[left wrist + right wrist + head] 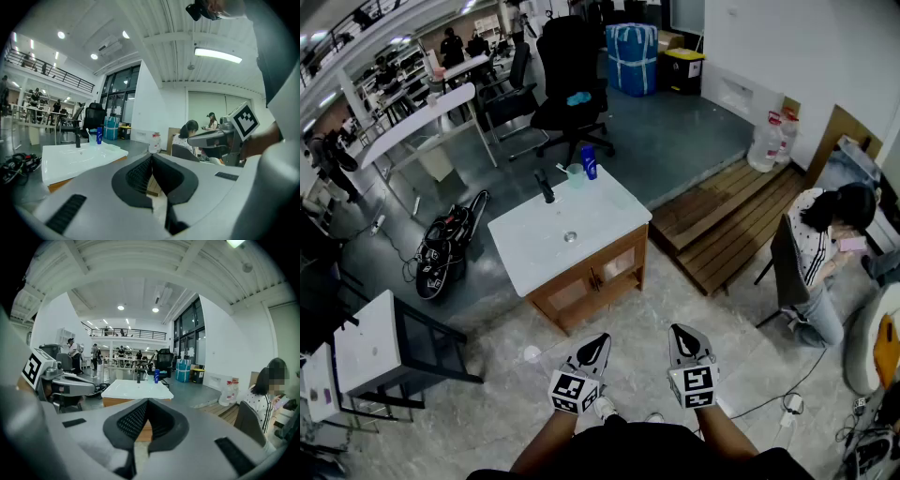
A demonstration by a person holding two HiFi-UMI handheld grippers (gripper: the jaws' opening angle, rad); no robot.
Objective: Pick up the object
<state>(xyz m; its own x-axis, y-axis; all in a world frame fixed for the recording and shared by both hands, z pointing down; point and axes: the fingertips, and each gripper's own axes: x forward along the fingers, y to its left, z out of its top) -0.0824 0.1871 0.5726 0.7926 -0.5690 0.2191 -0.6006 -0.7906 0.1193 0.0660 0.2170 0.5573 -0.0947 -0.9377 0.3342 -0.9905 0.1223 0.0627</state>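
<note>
A white sink vanity (pixel 534 246) on a wooden cabinet stands in the middle of the floor. At its far edge are a black faucet (pixel 546 186), a clear cup (pixel 575 175) and a blue bottle (pixel 590 162). Both grippers are held low, well short of the vanity and touching nothing. My left gripper (pixel 598 343) is shut and empty; its own view shows the pads meeting (pixel 151 156), with the bottle (pixel 99 135) far off to the left. My right gripper (pixel 680 331) is also shut and empty (pixel 147 400), with the vanity (pixel 136 389) and bottle (pixel 156 376) straight ahead.
A black office chair (pixel 570 70) stands behind the vanity. A wooden pallet platform (pixel 731 220) lies to the right, where a person sits on a chair (pixel 820 253). Black gear and cables (pixel 445 248) lie on the floor at left, near a white side table (pixel 366 342).
</note>
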